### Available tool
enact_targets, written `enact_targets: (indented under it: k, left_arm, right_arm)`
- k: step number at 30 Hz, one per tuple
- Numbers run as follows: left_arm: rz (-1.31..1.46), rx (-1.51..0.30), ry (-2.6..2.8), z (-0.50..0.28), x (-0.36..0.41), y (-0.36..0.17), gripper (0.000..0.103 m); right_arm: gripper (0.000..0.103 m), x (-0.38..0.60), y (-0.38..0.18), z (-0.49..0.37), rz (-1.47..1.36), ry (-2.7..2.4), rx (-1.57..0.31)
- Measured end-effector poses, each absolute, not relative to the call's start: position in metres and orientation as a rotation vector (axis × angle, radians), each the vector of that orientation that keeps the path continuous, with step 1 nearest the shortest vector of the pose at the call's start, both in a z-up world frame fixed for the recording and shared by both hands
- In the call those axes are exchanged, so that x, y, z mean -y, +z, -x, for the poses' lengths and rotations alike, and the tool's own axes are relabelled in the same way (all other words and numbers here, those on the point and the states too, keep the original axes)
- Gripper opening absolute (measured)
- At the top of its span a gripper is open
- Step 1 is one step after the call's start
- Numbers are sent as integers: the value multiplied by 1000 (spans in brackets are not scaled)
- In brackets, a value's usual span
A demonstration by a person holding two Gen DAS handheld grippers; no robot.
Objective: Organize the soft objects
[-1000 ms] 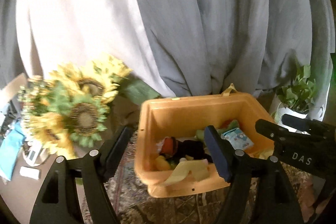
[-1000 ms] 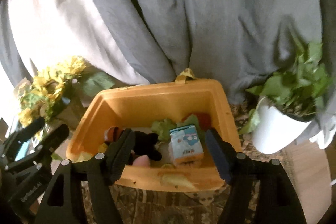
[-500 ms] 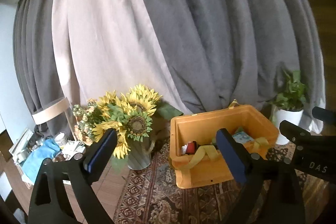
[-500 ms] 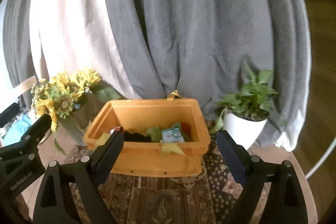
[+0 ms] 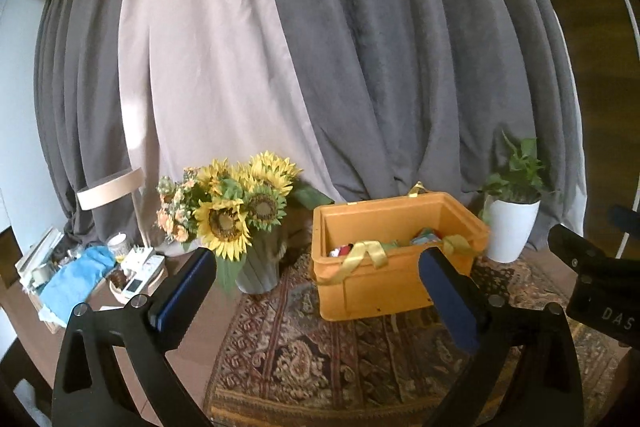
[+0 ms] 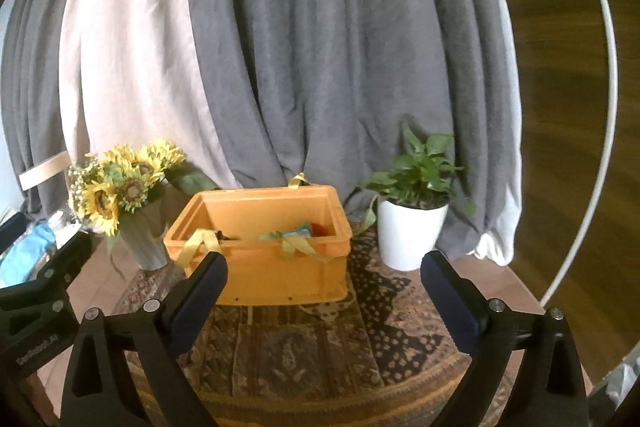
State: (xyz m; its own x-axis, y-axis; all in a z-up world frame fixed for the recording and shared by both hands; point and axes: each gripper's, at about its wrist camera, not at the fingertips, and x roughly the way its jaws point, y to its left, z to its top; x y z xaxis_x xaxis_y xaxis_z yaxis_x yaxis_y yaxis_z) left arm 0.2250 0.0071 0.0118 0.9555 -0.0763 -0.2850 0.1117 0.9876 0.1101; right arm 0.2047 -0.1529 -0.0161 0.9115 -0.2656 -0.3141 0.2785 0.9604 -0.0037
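An orange plastic bin [image 5: 376, 291] stands on a patterned rug [image 5: 320, 355]; it also shows in the right wrist view [image 6: 280, 275]. Soft toys lie inside it, mostly hidden by its walls; a bit of red [image 5: 343, 250] and a blue-white item [image 6: 297, 233] peek out. Yellow ribbons [image 5: 362, 254] hang over its front rim. My left gripper [image 5: 316, 279] is open and empty, well back from the bin. My right gripper [image 6: 324, 277] is open and empty, also well back from it.
A vase of sunflowers [image 5: 240, 215] stands left of the bin. A white pot with a green plant [image 6: 412, 223] stands to its right. Grey and beige curtains [image 5: 320, 47] hang behind. Clutter with a blue cloth [image 5: 76, 277] lies at far left.
Both grippers have pulled back and away from the bin, which was close beneath them a second ago. The bin now looks small and far; the ribbons hang over its rim.
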Motion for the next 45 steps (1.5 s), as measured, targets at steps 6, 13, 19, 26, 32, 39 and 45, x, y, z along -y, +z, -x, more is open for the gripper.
enact_targets:
  k: [6, 13, 19, 26, 32, 39, 45]
  left_arm:
    - [-122, -303, -82, -190, 3, 11, 103]
    - [-121, -278, -79, -137, 13, 11, 103]
    - [-122, -254, -78, -93, 18, 14, 103]
    - [-122, -250, -83, -49, 20, 13, 103]
    - [-124, -241, -93, -17, 18, 14, 103]
    - [-128, -245, -104, 3, 16, 11, 103]
    - [-120, -251, -114, 13, 15, 9, 103]
  right_arm:
    - [98, 164, -18, -168, -61, -265, -332]
    - [98, 171, -21, -119, -65, -238, -331]
    - [98, 176, -23, -79, -72, -222, -320]
    - [98, 178, -26, -34, -75, -212, -320]
    - [98, 177, -28, -5, -83, -207, -316]
    - [98, 172, -33, 21, -100, -208, -321]
    - [98, 169, -35, 34, -97, -212, -325]
